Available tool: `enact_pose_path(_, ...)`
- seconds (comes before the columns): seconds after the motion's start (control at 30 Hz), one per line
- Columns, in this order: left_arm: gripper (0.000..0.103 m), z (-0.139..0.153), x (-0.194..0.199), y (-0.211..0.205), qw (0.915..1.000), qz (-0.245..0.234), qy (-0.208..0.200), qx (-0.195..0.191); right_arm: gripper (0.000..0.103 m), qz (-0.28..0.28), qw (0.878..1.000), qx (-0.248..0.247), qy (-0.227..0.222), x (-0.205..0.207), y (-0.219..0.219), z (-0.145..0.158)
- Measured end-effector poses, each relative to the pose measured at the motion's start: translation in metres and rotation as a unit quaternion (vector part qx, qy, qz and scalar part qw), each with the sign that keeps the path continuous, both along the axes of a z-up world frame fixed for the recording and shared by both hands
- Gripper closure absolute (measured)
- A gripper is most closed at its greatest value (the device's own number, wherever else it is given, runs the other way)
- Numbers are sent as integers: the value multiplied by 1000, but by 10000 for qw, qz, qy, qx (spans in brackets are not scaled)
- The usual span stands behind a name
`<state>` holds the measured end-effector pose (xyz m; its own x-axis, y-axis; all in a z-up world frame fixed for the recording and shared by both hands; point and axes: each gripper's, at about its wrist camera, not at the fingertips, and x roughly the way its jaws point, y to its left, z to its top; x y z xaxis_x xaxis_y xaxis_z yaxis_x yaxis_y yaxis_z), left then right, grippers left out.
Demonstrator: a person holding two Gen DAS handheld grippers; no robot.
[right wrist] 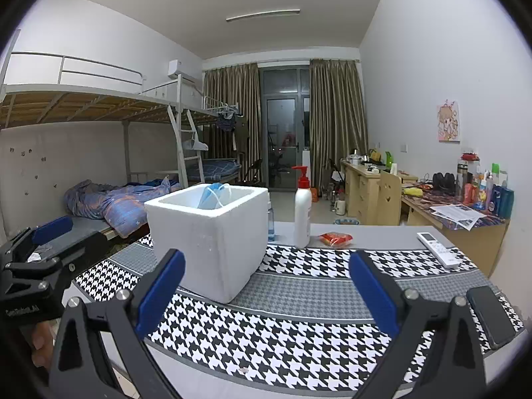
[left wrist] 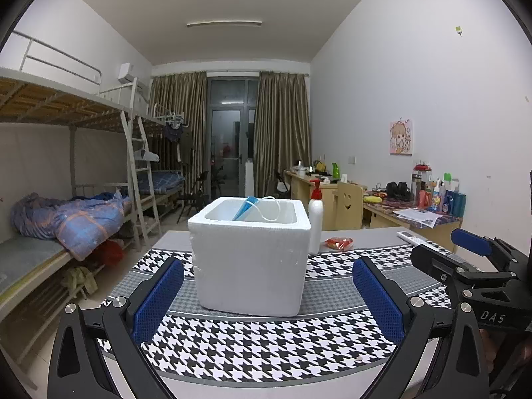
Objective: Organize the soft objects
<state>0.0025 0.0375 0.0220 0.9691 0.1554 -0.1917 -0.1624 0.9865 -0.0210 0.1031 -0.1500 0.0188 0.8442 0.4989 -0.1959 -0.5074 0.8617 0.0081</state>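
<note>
While both grippers hover wide open and empty above the houndstooth cloth (left wrist: 266, 342), the white foam box (left wrist: 249, 256) stands upright just ahead of the left gripper (left wrist: 267, 296). A blue face mask (left wrist: 244, 209) leans inside the box, long axis tilted steeply upward, ear loop draped over the rim. Right gripper (right wrist: 266, 294) lies right of the box; pump bottle (right wrist: 302, 209) behind.

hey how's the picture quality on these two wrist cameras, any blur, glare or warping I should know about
Left wrist view: sharp, evenly lit by the ceiling lamp, no glare on the foam box; strong fisheye bending at the bunk bed and black corners. Right wrist view: equally sharp, soft shadows only, same barrel warping on the patterned cloth; the glass door is dark with faint reflections.
</note>
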Motion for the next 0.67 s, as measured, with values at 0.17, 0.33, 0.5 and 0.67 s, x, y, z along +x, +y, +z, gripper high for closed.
enact_pose_path(0.17, 1, -2, -3, -1, 10000, 0, 5, 2, 3, -43, 10000, 43, 8, -3, -4, 0)
enact_pose_path(0.33, 1, -4, -6, -3, 10000, -29, 27, 13, 3, -55, 10000, 44, 12, -6, -7, -2)
enact_pose_path(0.5, 1, -4, -5, -3, 10000, -30, 43, 9, 3, -63, 10000, 37, 23, -7, -8, -3)
enact_pose_path(0.67, 1, -5, -4, -4, 10000, -51, 73, 8, 3, -69, 10000, 31, 33, -7, -9, -4)
